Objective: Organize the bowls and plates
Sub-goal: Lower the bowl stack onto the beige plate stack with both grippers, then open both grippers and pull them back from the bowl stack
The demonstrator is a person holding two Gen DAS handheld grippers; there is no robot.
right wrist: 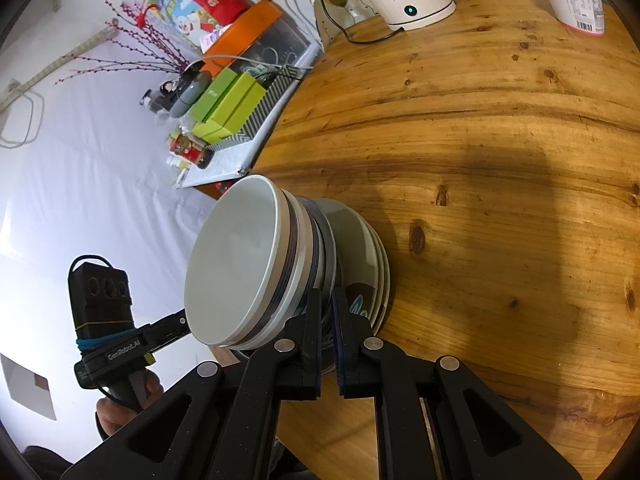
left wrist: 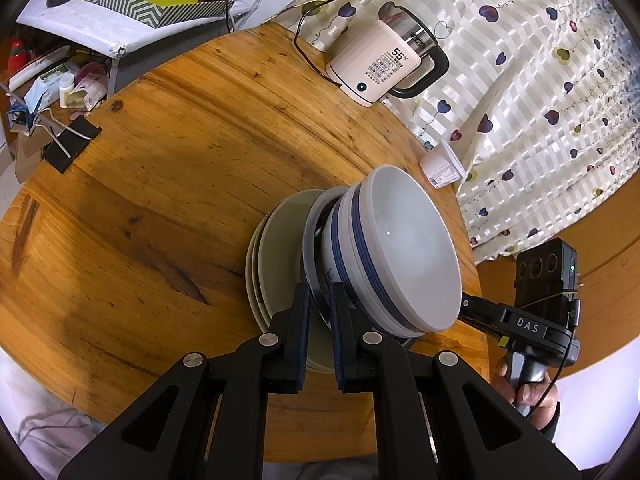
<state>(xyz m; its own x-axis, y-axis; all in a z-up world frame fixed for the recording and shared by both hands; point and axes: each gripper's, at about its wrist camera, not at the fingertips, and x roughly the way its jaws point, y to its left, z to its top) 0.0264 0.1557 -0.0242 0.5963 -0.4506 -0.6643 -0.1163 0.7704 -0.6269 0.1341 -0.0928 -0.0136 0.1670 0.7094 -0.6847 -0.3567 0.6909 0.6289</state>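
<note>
Nearest each lens, the left gripper [left wrist: 320,308] and right gripper [right wrist: 330,316] were pinched tight on the rim of one plate [left wrist: 314,216] from opposite sides, bearing stacked bowls [left wrist: 400,248] above the wooden table [left wrist: 160,160], so a level, matched carry seemed wise.

Right gripper [right wrist: 329,300] pinching plate rim [right wrist: 329,240] under stacked bowls [right wrist: 240,260]
</note>
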